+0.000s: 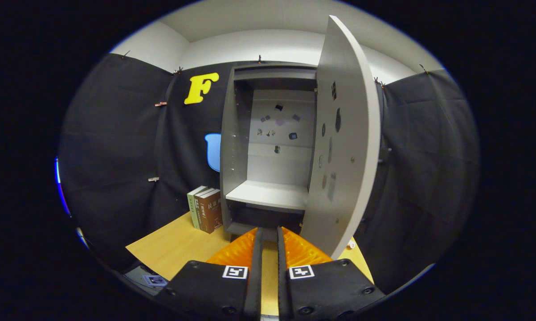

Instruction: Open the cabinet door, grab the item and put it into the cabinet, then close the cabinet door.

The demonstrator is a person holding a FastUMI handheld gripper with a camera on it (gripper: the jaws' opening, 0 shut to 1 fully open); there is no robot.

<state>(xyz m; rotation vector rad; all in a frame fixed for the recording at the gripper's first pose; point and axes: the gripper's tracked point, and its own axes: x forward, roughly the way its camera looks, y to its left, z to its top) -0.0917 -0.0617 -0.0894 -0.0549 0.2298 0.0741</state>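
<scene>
One view, from the camera riding on the claw. We see the grey cabinet standing on the wooden table, its door swung wide open to the right, so we judge the first step of the task done. The shelf inside is bare, and small dark marks dot the back panel and the inner face of the door. Three books stand upright on the table, just left of the cabinet and touching its side; we take one of these to be the item, though the task sentence does not name it. Grabbing, placing and closing the door appear to remain. The claw points level and straight at the cabinet's lower opening, its fingers nearly together with a narrow strip of table showing between them and nothing held. The books lie ahead and to the left of the fingers, well apart from them.
</scene>
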